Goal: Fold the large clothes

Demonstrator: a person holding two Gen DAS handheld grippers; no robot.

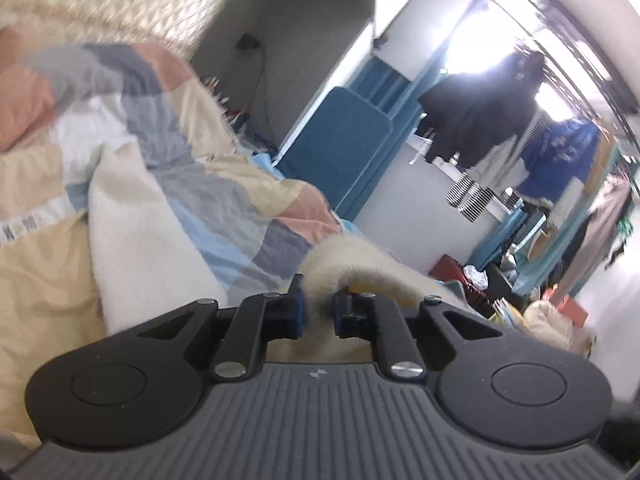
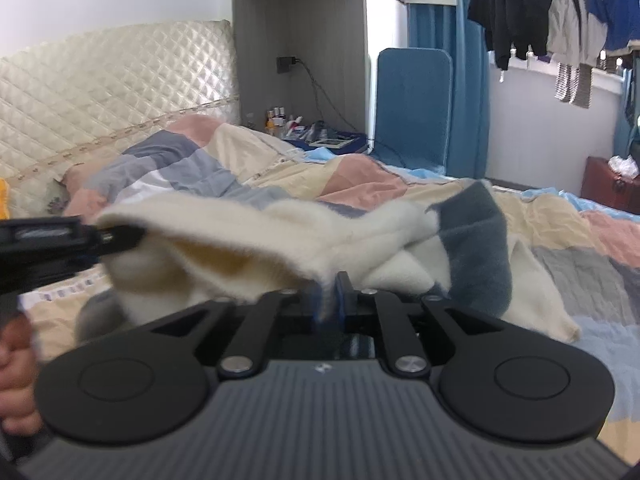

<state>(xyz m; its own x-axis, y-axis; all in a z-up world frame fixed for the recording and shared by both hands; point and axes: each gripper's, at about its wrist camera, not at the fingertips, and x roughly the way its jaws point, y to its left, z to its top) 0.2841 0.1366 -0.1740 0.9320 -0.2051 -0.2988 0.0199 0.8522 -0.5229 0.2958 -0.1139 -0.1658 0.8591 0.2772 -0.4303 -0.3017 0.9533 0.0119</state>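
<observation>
A cream fleece garment (image 2: 248, 232) with a grey panel (image 2: 476, 236) hangs between my two grippers above the bed. My right gripper (image 2: 328, 296) is shut on its near edge. My left gripper (image 1: 318, 312) is shut on another cream edge (image 1: 352, 264); it also shows at the left of the right wrist view (image 2: 116, 236), holding the garment's far corner. The rest of the garment (image 1: 140, 232) trails on the quilt. The left wrist view is blurred.
A patchwork quilt (image 2: 360, 184) covers the bed, with a quilted cream headboard (image 2: 112, 92) behind. A bedside shelf with bottles (image 2: 280, 120), a blue panel (image 2: 412, 104), hanging clothes (image 2: 516, 4) and a red box (image 2: 608, 184) stand beyond the bed.
</observation>
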